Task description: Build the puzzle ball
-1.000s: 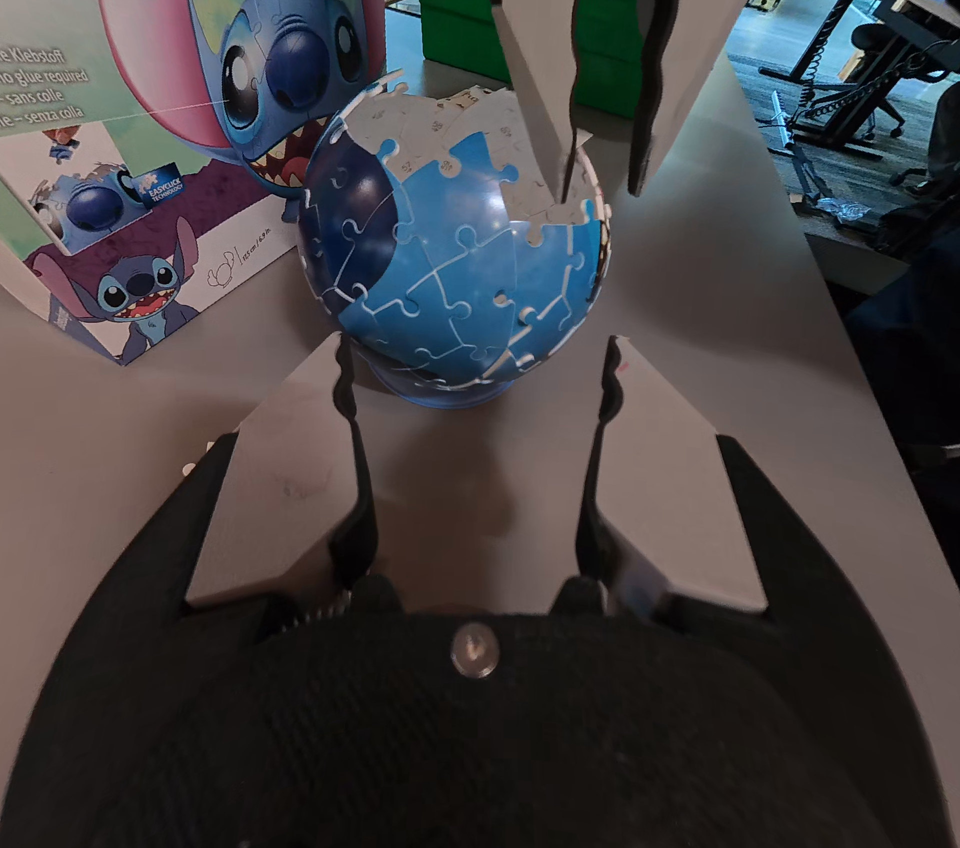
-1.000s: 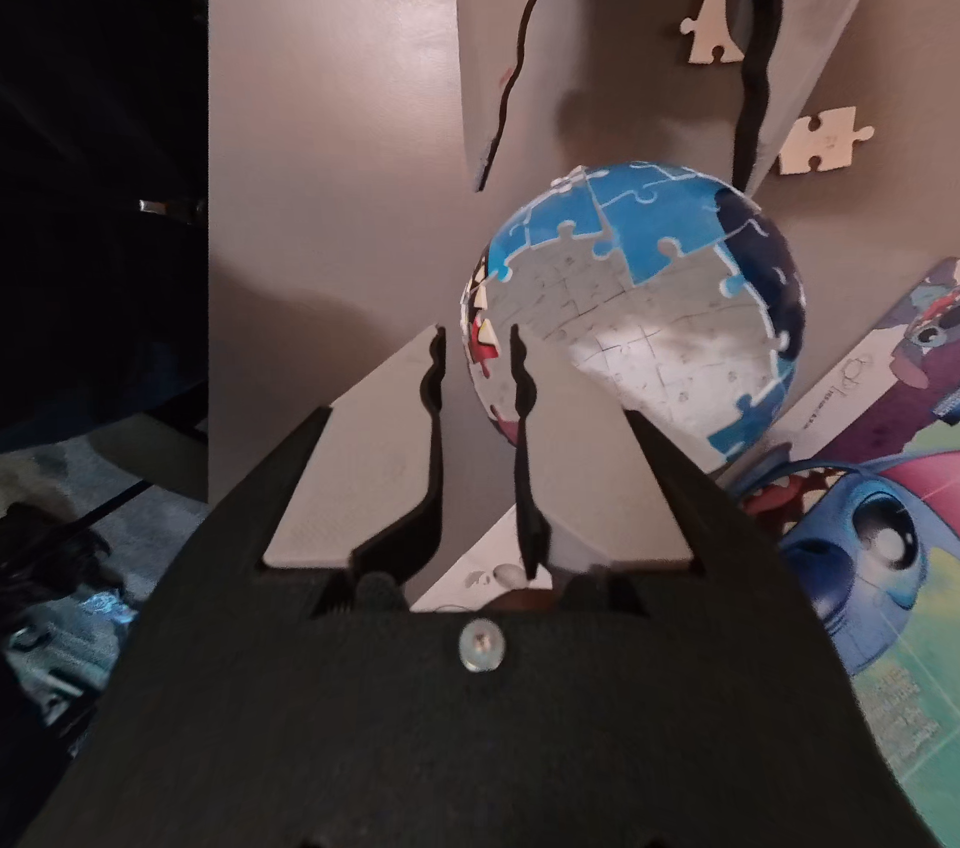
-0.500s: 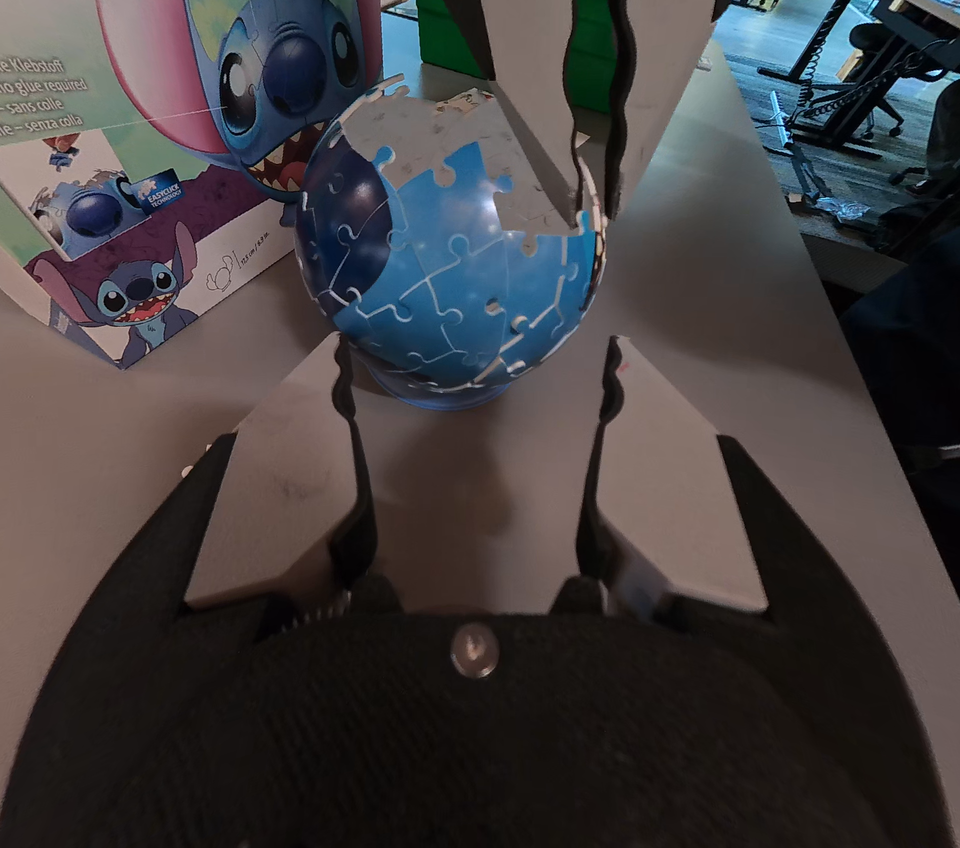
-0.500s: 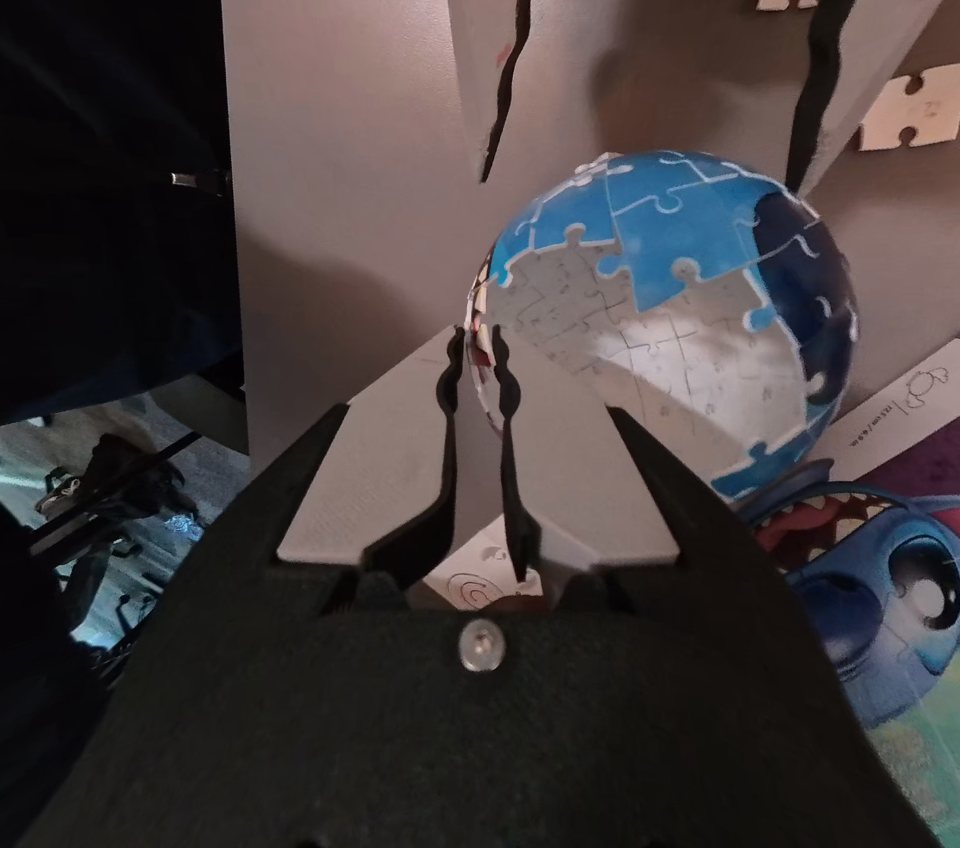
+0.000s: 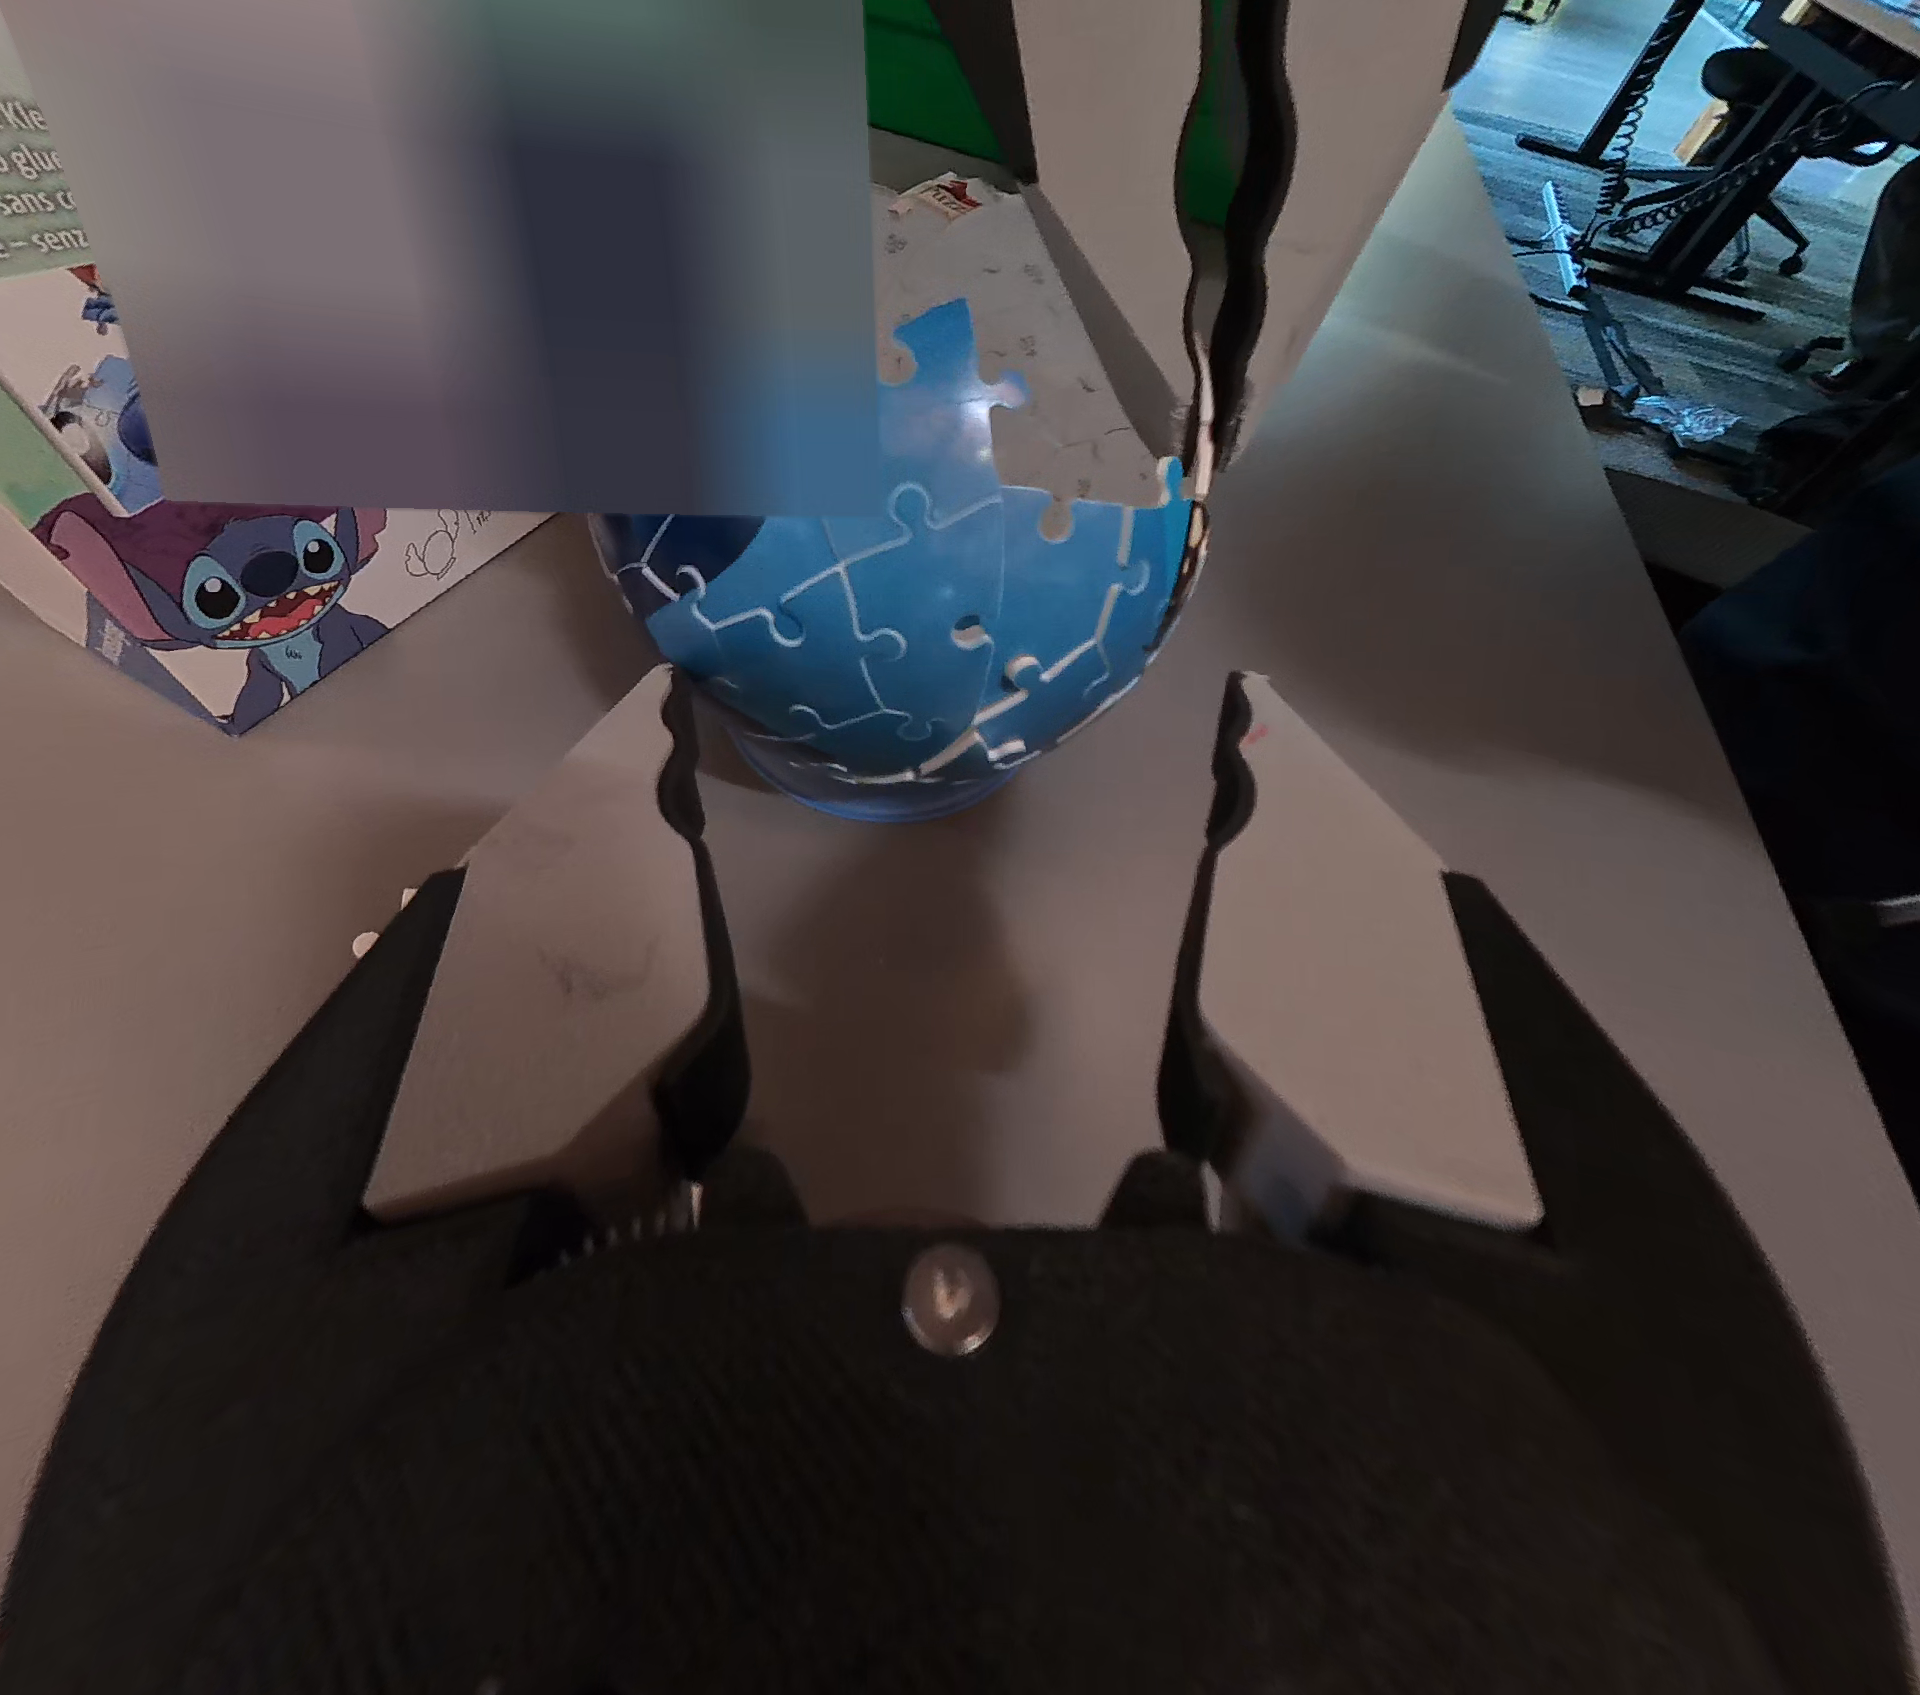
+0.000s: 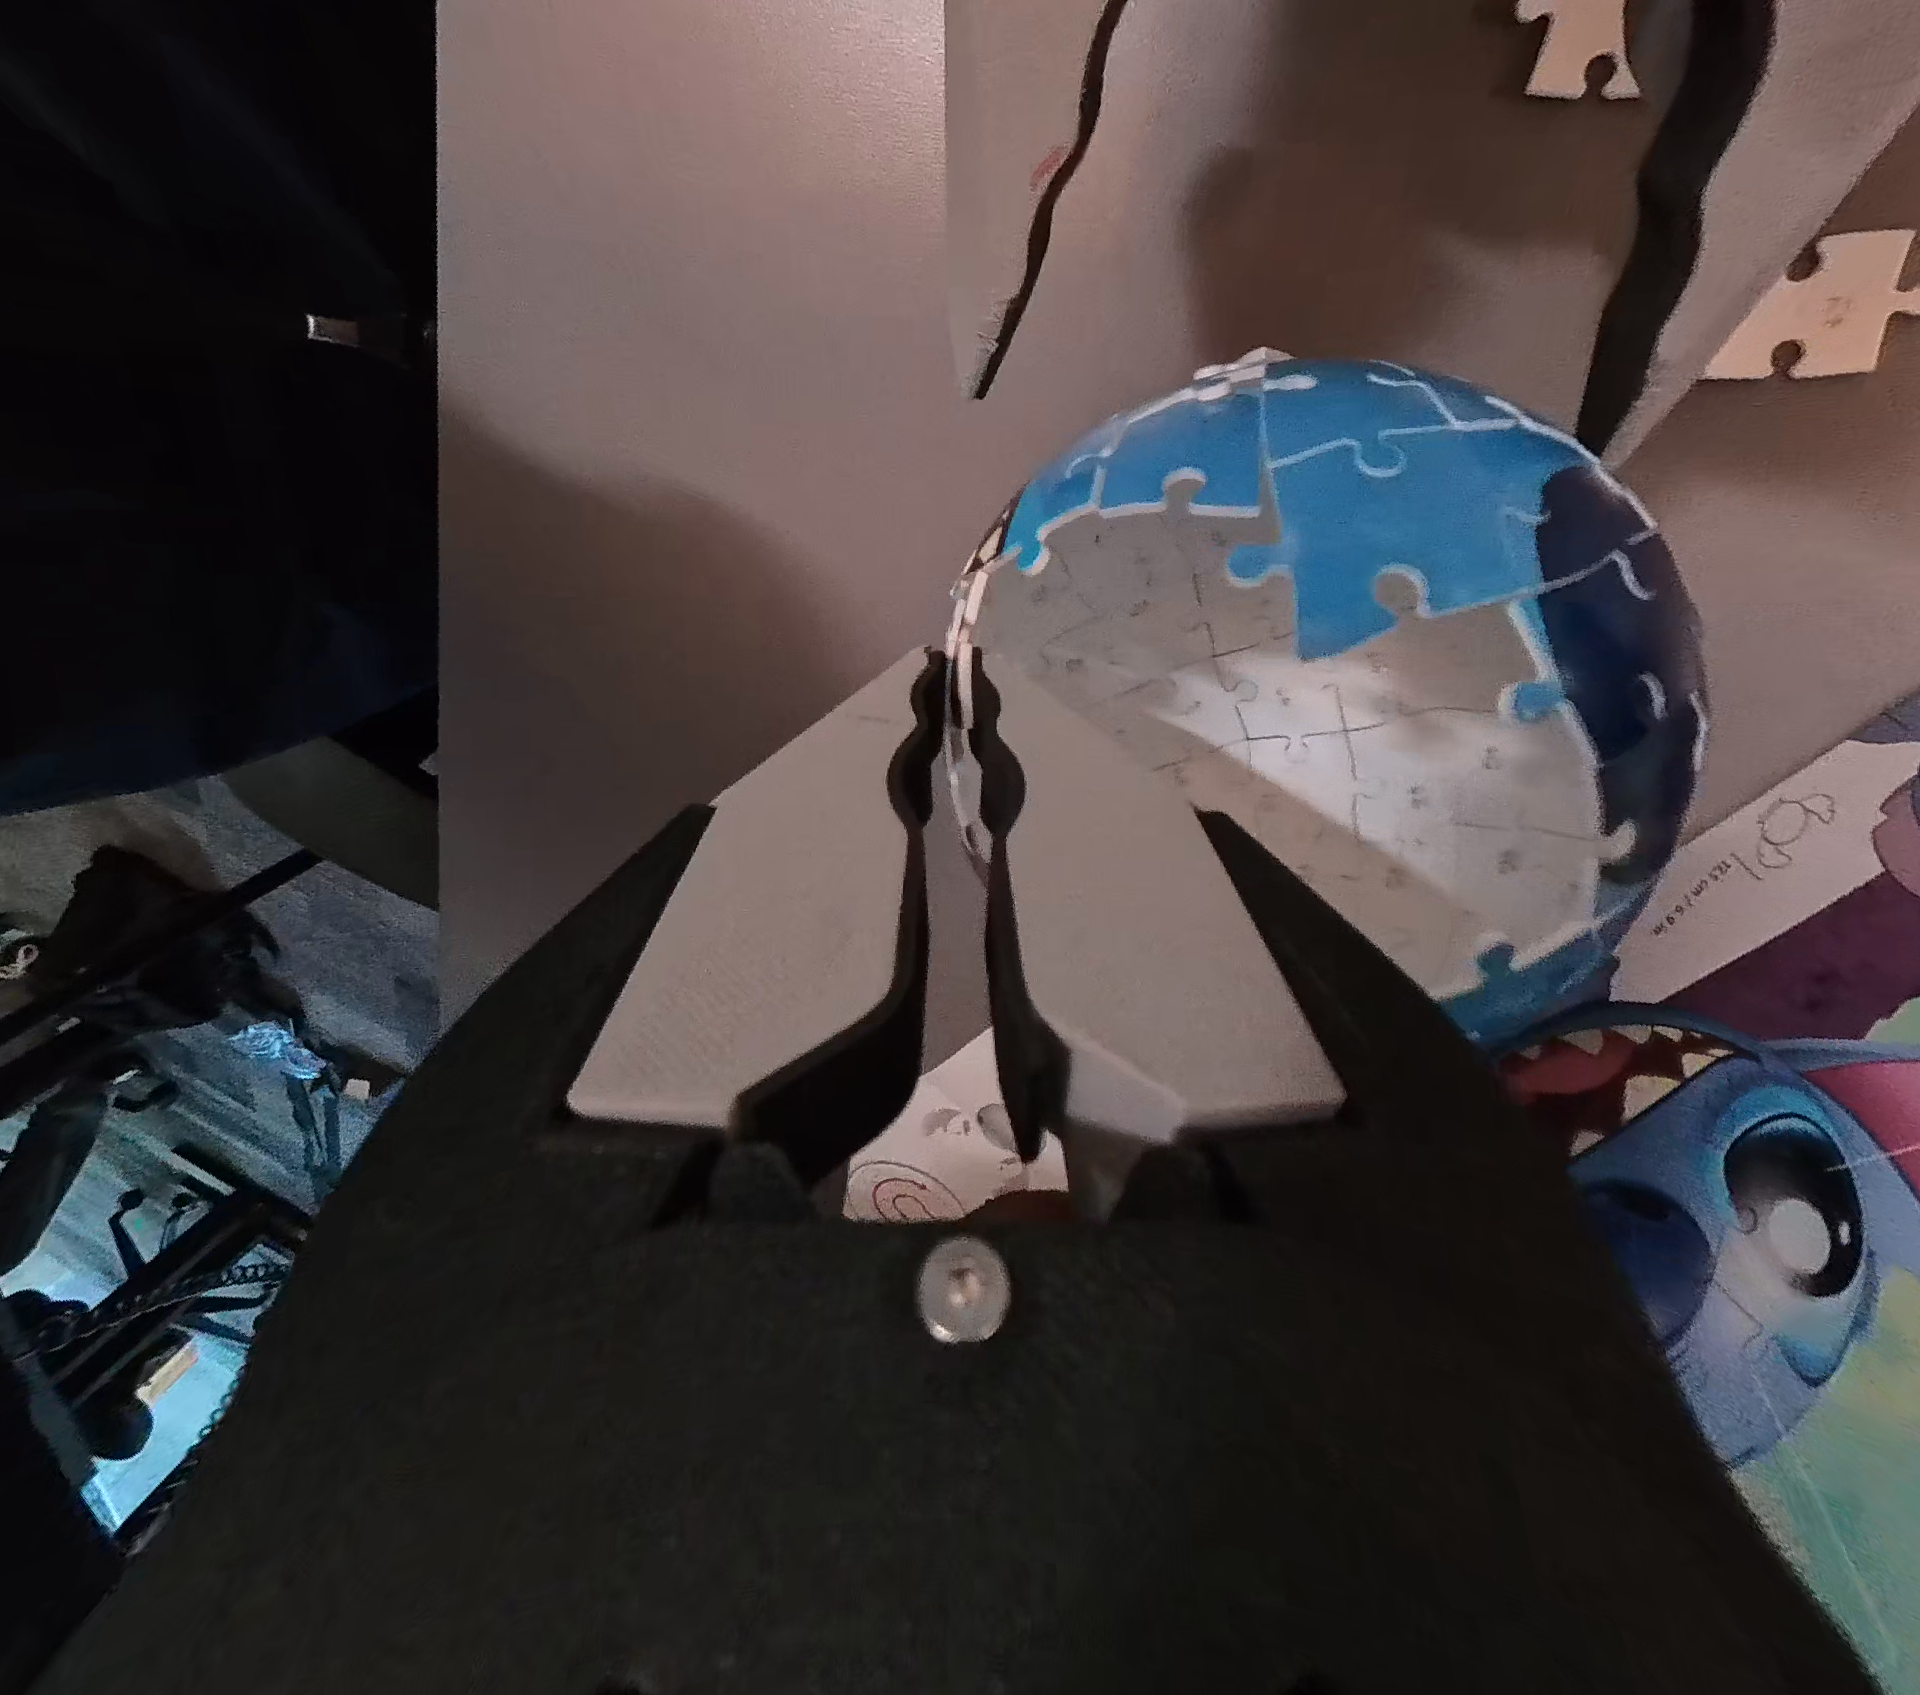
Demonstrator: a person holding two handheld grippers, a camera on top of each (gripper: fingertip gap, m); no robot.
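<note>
The partly built blue puzzle ball (image 5: 914, 606) stands on a blue ring base on the grey table, its top open so the white inside shows. In the right wrist view the ball (image 6: 1382, 565) lies just ahead and to the right. My right gripper (image 6: 961, 679) is shut on the ball's right rim, one finger inside and one outside; it comes down from above in the left wrist view (image 5: 1205, 440). My left gripper (image 5: 956, 689) is open and empty, low in front of the ball's base, its fingers either side without touching; it shows across the ball in the right wrist view (image 6: 1288, 409).
The puzzle box (image 5: 260, 585) stands close behind and left of the ball. Two loose white pieces (image 6: 1579, 24) (image 6: 1829, 315) lie on the table (image 5: 1455, 710) beyond it. A green crate (image 5: 925, 45) sits at the back. The table edge runs close on the right.
My right gripper's fingers have closed from a clear gap onto the ball's rim. The left gripper has stayed open in front of the ball.
</note>
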